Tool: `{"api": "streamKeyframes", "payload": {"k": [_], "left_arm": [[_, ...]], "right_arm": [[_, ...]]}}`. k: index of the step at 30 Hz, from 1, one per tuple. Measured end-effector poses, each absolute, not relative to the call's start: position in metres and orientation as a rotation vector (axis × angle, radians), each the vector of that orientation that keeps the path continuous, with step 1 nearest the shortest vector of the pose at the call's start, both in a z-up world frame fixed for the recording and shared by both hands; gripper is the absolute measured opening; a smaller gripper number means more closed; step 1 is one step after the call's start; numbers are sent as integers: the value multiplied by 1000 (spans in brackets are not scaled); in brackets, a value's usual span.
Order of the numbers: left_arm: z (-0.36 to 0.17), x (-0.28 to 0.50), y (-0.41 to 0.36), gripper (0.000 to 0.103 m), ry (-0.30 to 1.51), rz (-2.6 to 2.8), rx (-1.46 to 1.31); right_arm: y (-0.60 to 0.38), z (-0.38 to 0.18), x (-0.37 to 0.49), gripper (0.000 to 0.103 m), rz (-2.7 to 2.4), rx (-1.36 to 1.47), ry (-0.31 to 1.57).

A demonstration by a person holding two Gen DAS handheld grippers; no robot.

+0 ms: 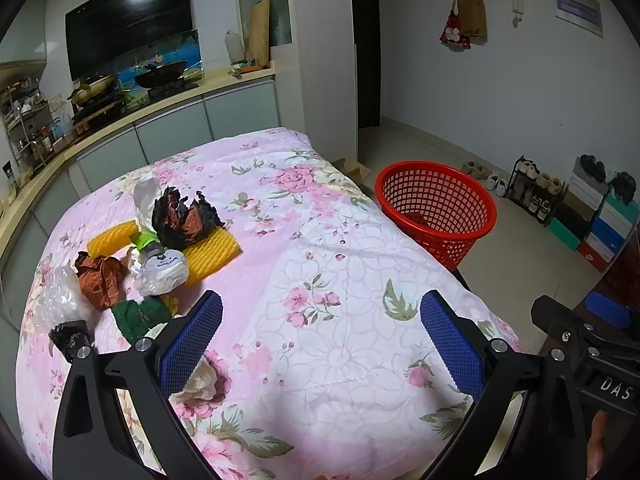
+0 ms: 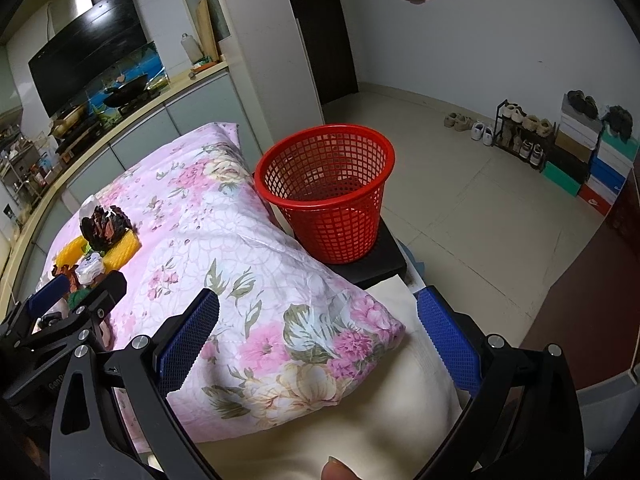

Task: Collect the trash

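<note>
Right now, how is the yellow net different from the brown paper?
The yellow net lies flat and ribbed, partly under the black bag; the brown paper is crumpled into a ball with nothing on it. The net is bright, the paper dull. Both lie on the pink quilt, not in the red basket.

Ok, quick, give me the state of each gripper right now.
Left gripper: open, holding nothing, over the floral cloth.
Right gripper: open, holding nothing, near the red basket.
</note>
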State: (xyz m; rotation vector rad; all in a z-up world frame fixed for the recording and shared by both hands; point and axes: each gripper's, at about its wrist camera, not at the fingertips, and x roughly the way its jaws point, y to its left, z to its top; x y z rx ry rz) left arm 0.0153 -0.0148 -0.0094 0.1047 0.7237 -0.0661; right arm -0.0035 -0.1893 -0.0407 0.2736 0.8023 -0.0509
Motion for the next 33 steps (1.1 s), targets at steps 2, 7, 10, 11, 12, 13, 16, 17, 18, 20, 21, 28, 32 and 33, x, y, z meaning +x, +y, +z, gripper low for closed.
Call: {"api": "streamKeyframes", "payload": {"k": [2, 7, 10, 11, 12, 13, 16, 17, 18, 20, 21, 28, 32, 33], "left_arm": [[-8, 16, -17, 96, 721, -70, 110], [-9, 21, -23, 96, 720, -80, 120], [-10, 24, -26, 96, 725, -86, 123], [-11, 25, -27, 96, 727, -88, 124], [-11, 26, -29, 96, 728, -90, 126], [-11, 26, -30, 96, 728, -92, 127], [-12, 27, -34, 96, 730, -97, 132], [-13, 28, -34, 96, 731, -99, 133], [-14, 28, -35, 96, 732, -100, 134], [-14, 29, -36, 96, 735, -101, 134], [-15, 29, -37, 96, 736, -101, 134], [-15, 30, -34, 96, 740, -97, 129], [-15, 29, -33, 96, 737, -94, 126], [-15, 29, -32, 96, 736, -94, 125]], "right_arm": [[-190, -41, -3, 97, -54, 272, 802], [-194, -44, 0, 97, -70, 272, 806], [-196, -45, 1, 97, -78, 273, 807], [-197, -45, 2, 97, -81, 273, 806], [-198, -45, 2, 97, -84, 271, 805], [-198, -45, 3, 97, -88, 269, 804], [-202, -46, 4, 97, -94, 271, 804], [-203, -46, 5, 97, -96, 274, 804], [-204, -46, 5, 97, -99, 276, 804], [-206, -46, 6, 97, -103, 279, 804], [-207, -46, 6, 97, -105, 279, 803], [-210, -46, 6, 97, -112, 281, 801], [-210, -45, 6, 97, -111, 278, 800], [-210, -45, 6, 97, -112, 277, 799]]}}
